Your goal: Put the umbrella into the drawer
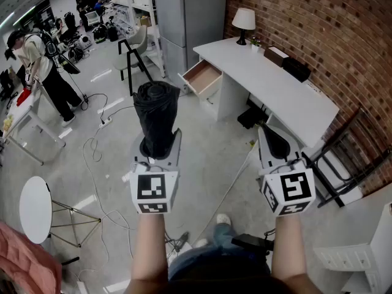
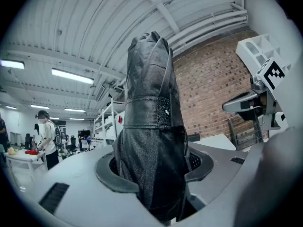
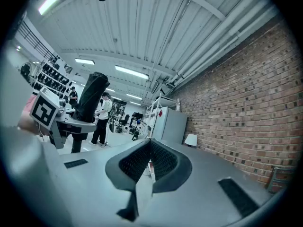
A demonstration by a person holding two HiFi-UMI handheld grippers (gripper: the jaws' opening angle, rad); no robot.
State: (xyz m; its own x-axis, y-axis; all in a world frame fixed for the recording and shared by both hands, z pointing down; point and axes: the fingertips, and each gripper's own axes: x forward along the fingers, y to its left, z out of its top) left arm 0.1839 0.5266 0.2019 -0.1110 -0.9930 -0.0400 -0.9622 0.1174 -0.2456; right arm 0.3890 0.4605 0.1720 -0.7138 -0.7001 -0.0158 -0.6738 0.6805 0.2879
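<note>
Step in hand, as I judge it: carrying, with the approach to the desk not yet made.

Lower left of the head view: a round stool and loose cables on the floor, a trip risk if I drift that way.

Left of centre: the left gripper has its jaws clamped on the folded black umbrella, which stands upright out of them.

Upper centre: the drawer stands pulled out from the white desk, well apart from the umbrella. Open floor lies between.

Right: the right gripper has its jaws together and empty.

The next move likely calls for walking up and tipping the umbrella flat, keeping it clear of the drawer's front edge and the desk's overhanging top.
</note>
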